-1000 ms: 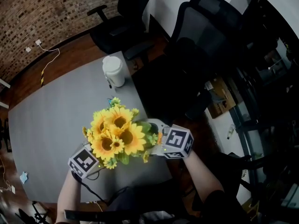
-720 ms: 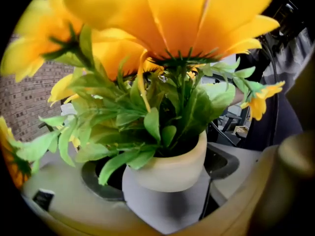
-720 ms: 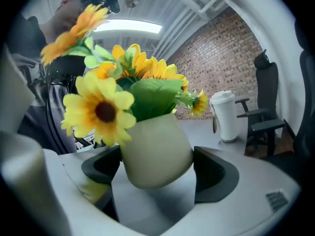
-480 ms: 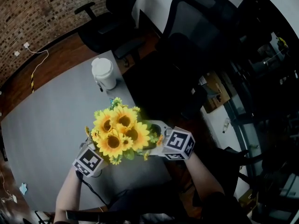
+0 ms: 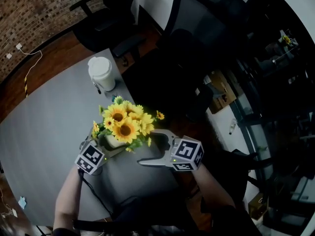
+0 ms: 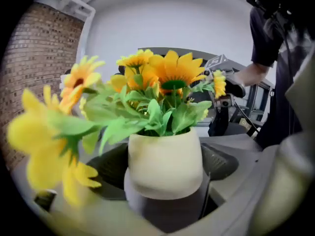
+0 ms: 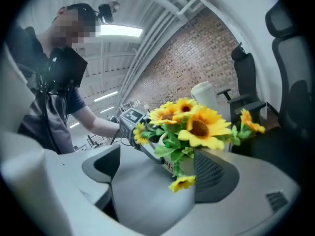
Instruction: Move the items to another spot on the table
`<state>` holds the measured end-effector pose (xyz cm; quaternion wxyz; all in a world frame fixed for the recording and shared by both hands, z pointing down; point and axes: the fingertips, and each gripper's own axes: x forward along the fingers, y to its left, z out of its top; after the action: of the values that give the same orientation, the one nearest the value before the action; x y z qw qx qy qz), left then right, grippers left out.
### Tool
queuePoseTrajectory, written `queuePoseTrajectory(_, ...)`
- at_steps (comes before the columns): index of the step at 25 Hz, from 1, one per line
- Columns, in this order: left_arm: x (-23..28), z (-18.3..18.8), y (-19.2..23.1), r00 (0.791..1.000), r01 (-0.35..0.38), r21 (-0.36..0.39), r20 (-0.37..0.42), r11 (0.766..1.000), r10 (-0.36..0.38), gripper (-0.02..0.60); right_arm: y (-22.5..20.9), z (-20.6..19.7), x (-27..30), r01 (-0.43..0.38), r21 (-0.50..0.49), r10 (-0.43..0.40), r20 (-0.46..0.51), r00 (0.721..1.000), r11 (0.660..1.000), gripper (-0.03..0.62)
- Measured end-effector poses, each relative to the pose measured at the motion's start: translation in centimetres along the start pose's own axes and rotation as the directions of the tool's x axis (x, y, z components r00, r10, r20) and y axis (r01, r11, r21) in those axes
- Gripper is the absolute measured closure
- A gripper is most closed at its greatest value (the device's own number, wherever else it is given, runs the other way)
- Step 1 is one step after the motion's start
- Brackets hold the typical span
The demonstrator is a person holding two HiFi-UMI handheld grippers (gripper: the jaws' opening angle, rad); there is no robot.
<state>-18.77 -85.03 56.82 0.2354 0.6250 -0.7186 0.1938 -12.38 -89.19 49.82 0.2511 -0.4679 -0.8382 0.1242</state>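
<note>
Sunflower pot [image 5: 113, 141] is clamped by left gripper [image 6: 162, 170], apparently mid-move; right gripper [image 7: 157, 173] is held wide, empty; cup [image 5: 101, 73], upper left, not yet moved.

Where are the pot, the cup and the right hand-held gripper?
pot [image 6: 165, 163]: left gripper view, middle of its cream wall.
cup [image 5: 101, 67]: head view, on its white lid.
right hand-held gripper [image 5: 147, 147]: head view, midway between its open fingertips.

Cream pot [image 6: 165, 163] w/ sunflowers [image 6: 170, 73], upright, gripped
</note>
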Motion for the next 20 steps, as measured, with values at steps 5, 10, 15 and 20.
queuePoseTrajectory(5,-0.1,-1.3,0.3,1.0,-0.013,-0.04,-0.01,0.999,0.012,0.107,0.1,-0.6,0.3,0.006,-0.004,-0.006,-0.016,1.0,1.0,0.126)
queuePoseTrajectory(10,1.2,-2.6,1.4,0.997,-0.028,0.006,-0.077,1.0,0.029,0.11,-1.4,-0.6,-0.8,0.042,0.008,-0.042,-0.008,0.999,0.999,0.126)
queuePoseTrajectory(15,2.3,-2.5,1.9,0.996,-0.045,0.016,-0.07,0.999,0.046,0.11,-2.9,-1.9,-2.0,0.101,0.032,-0.1,-0.038,0.994,0.994,0.126)
queuePoseTrajectory(20,2.5,-2.4,2.2,0.996,-0.078,0.038,-0.04,0.996,0.08,0.109,-1.7,-3.4,-1.7,0.123,0.03,-0.121,-0.065,0.991,0.992,0.126)
